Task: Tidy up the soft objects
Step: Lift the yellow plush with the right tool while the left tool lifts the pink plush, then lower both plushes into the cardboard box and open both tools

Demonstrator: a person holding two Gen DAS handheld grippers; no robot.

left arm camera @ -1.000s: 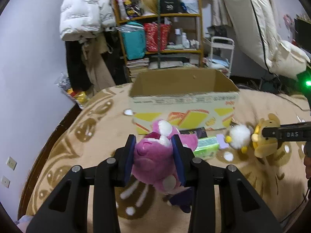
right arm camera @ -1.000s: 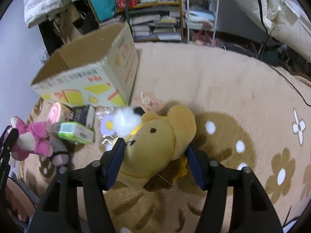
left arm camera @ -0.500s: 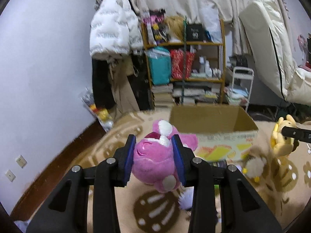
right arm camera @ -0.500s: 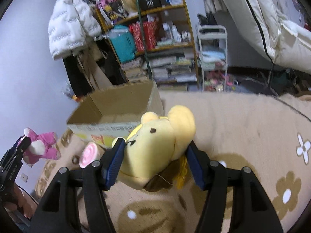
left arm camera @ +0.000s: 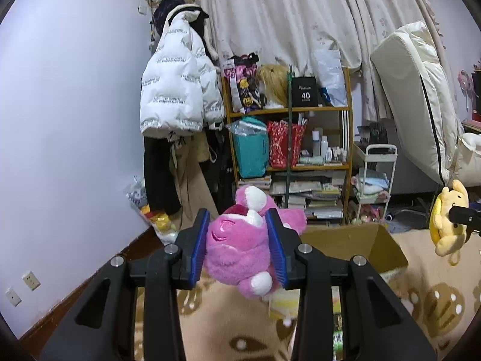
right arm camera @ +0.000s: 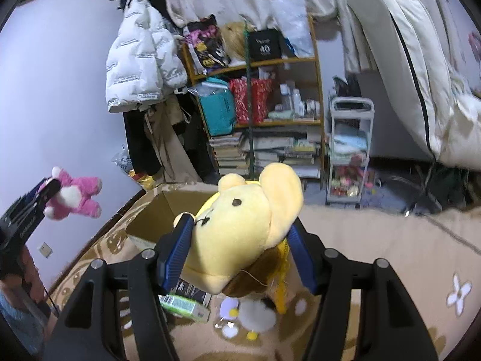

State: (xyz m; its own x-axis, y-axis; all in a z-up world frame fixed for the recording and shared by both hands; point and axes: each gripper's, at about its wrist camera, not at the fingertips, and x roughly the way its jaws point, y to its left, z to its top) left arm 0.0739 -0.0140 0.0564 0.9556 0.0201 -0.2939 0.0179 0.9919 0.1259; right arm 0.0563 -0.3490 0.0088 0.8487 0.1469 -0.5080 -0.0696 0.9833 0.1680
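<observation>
Soft toys are up in the air, one in each gripper. The left gripper (left arm camera: 237, 242) pinches a pink plush (left arm camera: 240, 249) tight between its blue pads, which press into its sides. The right gripper (right arm camera: 239, 251) pinches a yellow plush (right arm camera: 240, 228) by the head, with its jaws set wider because the head is big. Both toys hang above the rug (right arm camera: 390, 255) and touch nothing else.

An open box (right arm camera: 162, 213) sits on the rug, just past the toys. In the left view it is a bit to the right of the pink plush. In the right view it is a bit to the left of the yellow plush. It looks empty from here, though its floor is partly hidden.

Down on the rug, near the box, lie a green pack (right arm camera: 183, 305) and a small white fluffy toy (right arm camera: 258, 316).

I think this is the carry step: both toys are picked up and need to go into the box. Next, each hand should move over the open top, go low, and let go. The hands should take turns so they do not bump.
</observation>
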